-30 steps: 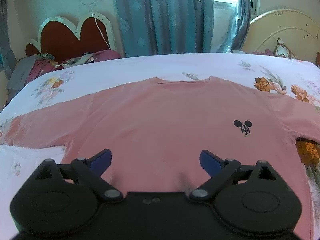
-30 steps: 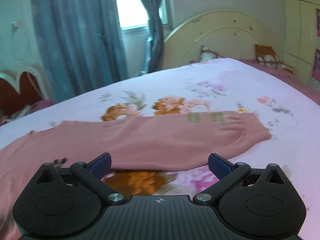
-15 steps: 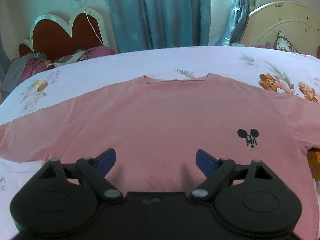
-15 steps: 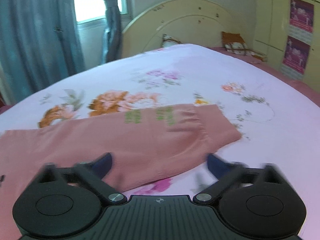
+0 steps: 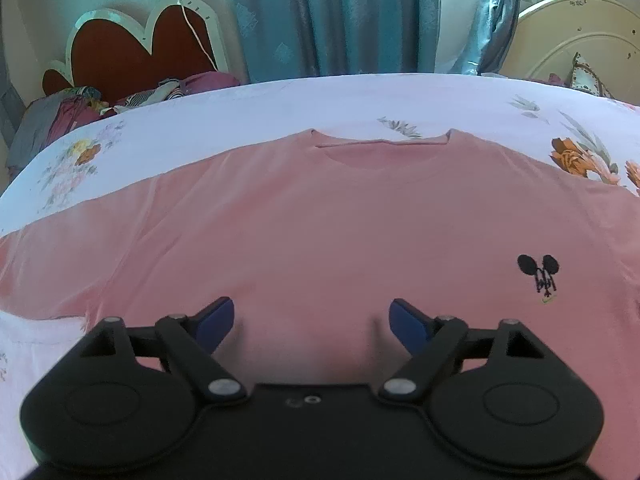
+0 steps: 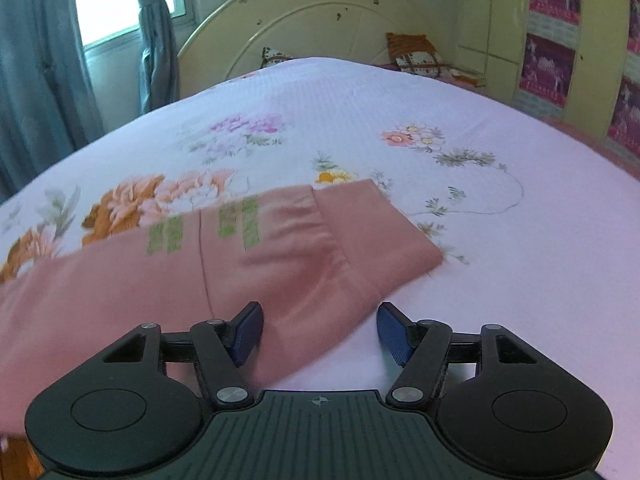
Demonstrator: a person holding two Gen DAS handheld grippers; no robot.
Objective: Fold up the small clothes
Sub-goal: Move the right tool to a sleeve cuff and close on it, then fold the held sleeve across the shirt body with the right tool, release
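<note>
Pink long-sleeve shirt [image 5: 320, 232] lies flat, front up, on floral bed sheet [image 6: 440, 128], spread for folding. Left tool [image 5: 311, 316] closing over lower body, nothing pinched yet. Right tool [image 6: 320, 330] half-wide, straddling sleeve cuff [image 6: 360, 248] edge, prob. to grab it.

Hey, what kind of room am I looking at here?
Most likely a bedroom: a bed with a floral sheet and a cream arched headboard, teal curtains by a window, and a pink shirt spread out on the bed.
</note>
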